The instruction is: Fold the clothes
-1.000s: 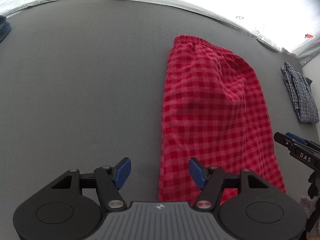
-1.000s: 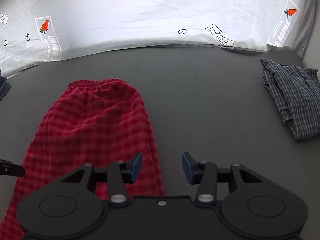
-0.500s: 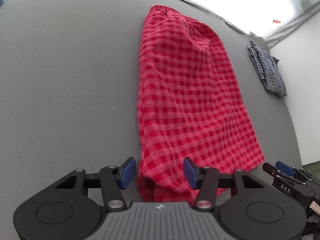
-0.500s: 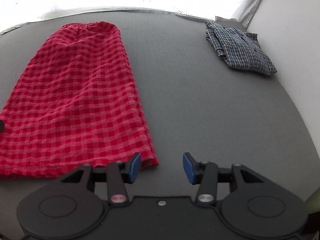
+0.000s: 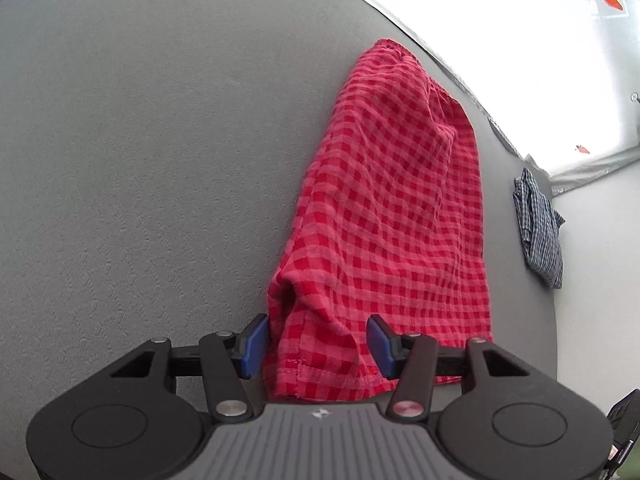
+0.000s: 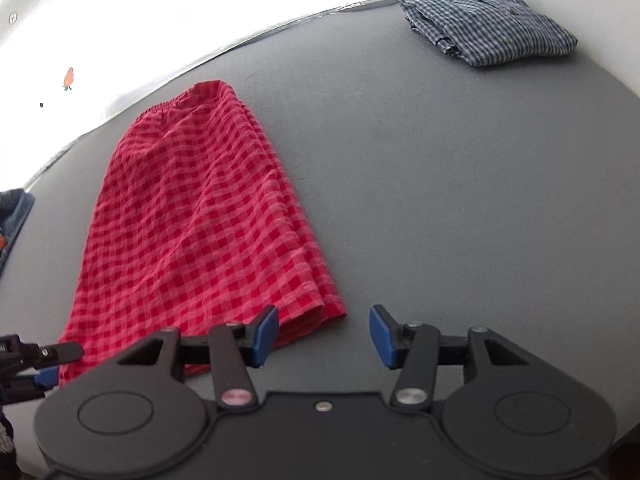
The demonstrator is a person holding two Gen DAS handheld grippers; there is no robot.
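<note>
both grippers parted at the hem of the red checked garment

the left gripper (image 5: 316,340) stood with its jaws released, the blue pads (image 5: 253,340) spread on either side of the near left hem corner of the red checked garment (image 5: 392,216), not clamping it. the garment lay lengthwise on the grey table (image 5: 140,160), its gathered waistband at the far end near the white sheet (image 6: 140,20). the right gripper (image 6: 324,336) also had its jaws released; its left pad sat at the near right hem corner, the other over bare table. a folded blue plaid shirt (image 6: 492,36) lay well apart at the far right.
</note>
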